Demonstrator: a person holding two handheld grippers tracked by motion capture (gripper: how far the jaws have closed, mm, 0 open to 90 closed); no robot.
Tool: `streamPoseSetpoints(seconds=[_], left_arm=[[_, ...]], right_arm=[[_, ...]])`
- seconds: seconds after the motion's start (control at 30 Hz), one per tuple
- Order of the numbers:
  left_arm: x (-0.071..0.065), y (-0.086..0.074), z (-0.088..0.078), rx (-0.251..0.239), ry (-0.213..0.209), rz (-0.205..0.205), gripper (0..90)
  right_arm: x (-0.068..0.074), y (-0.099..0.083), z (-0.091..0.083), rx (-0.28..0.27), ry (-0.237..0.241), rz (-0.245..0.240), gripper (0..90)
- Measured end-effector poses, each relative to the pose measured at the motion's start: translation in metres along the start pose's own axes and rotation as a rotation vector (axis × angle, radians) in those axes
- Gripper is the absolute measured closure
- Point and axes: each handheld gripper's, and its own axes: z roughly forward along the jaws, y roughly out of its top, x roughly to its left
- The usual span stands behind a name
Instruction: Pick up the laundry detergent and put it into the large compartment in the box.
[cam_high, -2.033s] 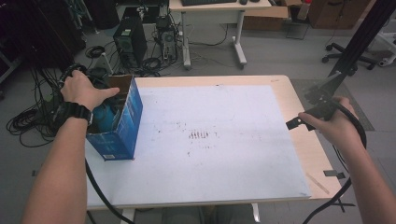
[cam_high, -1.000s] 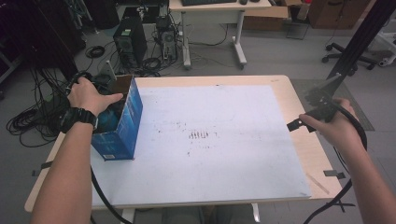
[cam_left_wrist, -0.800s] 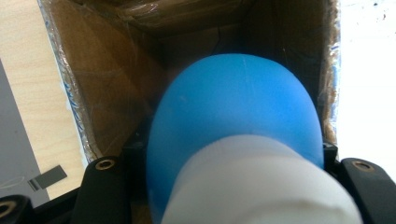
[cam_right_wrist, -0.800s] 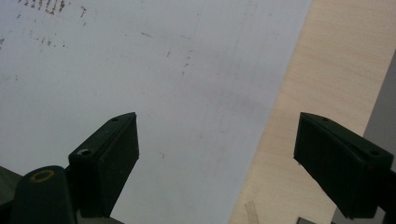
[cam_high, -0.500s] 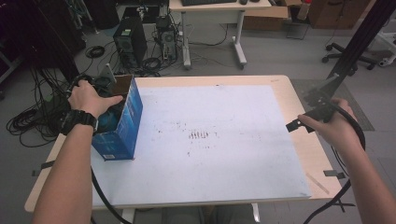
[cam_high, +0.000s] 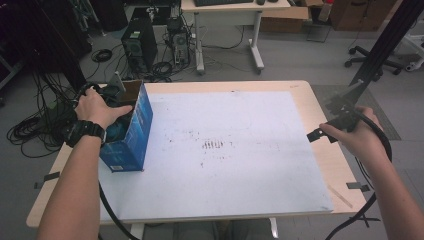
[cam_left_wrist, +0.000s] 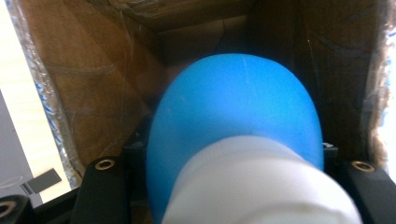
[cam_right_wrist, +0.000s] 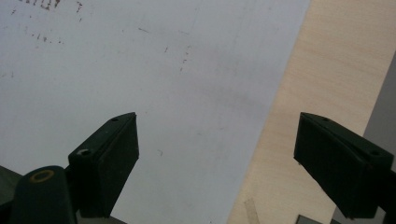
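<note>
In the left gripper view the left tool is clamped on a blue bulb-shaped object with a white neck, which sits inside the open blue cardboard box. That box stands at the left edge of the table, beside the white sheet. Farther right, the right tool hangs over the sheet's edge, jaws wide apart and holding nothing

Even, soft overhead light covered the white sheet without glare, and the forearms cast faint shadows. The floor at far left was dim. Inside the cardboard box it was dark; the blue object looked blurred close to the lens.
</note>
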Motion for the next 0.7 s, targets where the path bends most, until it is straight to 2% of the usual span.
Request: streamPoseSetpoints(seconds=[0.7], left_arm=[[0.0001, -0.0011, 0.0051, 0.001, -0.006, -0.004, 38.4]], right_arm=[[-0.0013, -0.0023, 0.0023, 0.004, 0.004, 0.003, 13.9]])
